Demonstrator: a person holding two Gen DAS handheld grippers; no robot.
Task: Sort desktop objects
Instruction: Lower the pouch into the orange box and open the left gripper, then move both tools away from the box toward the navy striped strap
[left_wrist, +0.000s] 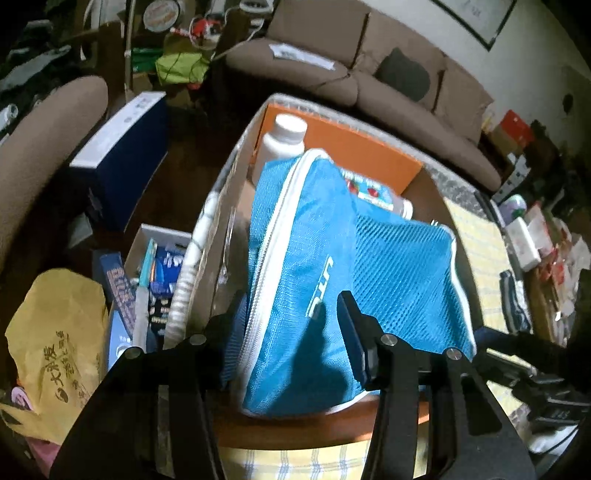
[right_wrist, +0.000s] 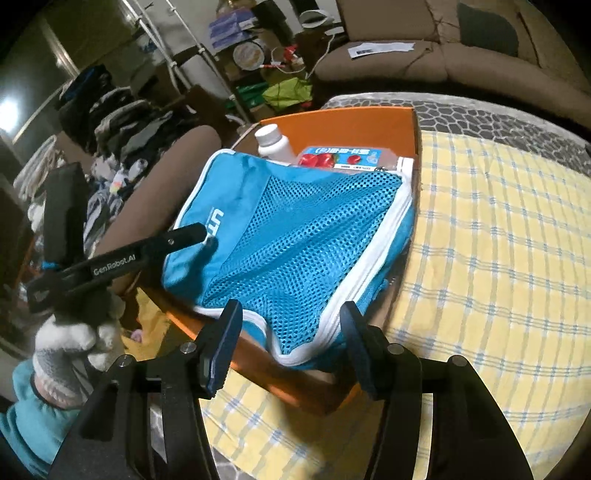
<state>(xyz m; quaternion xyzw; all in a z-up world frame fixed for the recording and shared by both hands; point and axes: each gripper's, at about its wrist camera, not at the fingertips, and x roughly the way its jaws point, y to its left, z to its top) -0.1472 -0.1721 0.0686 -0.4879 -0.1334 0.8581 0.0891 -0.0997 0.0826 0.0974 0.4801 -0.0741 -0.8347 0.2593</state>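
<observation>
Pouch (right_wrist: 295, 236), blue mesh, lies in orange tray (right_wrist: 343, 122) on surface, propped on bottle (right_wrist: 273, 142) and packet (right_wrist: 340, 158). Long axis runs from near corner toward far left. Left tool (left_wrist: 291, 314) straddles pouch edge, seemingly clamped on it. Right tool (right_wrist: 291, 332) spread wide, empty, just short of near corner; nearer for next grasp.
</observation>
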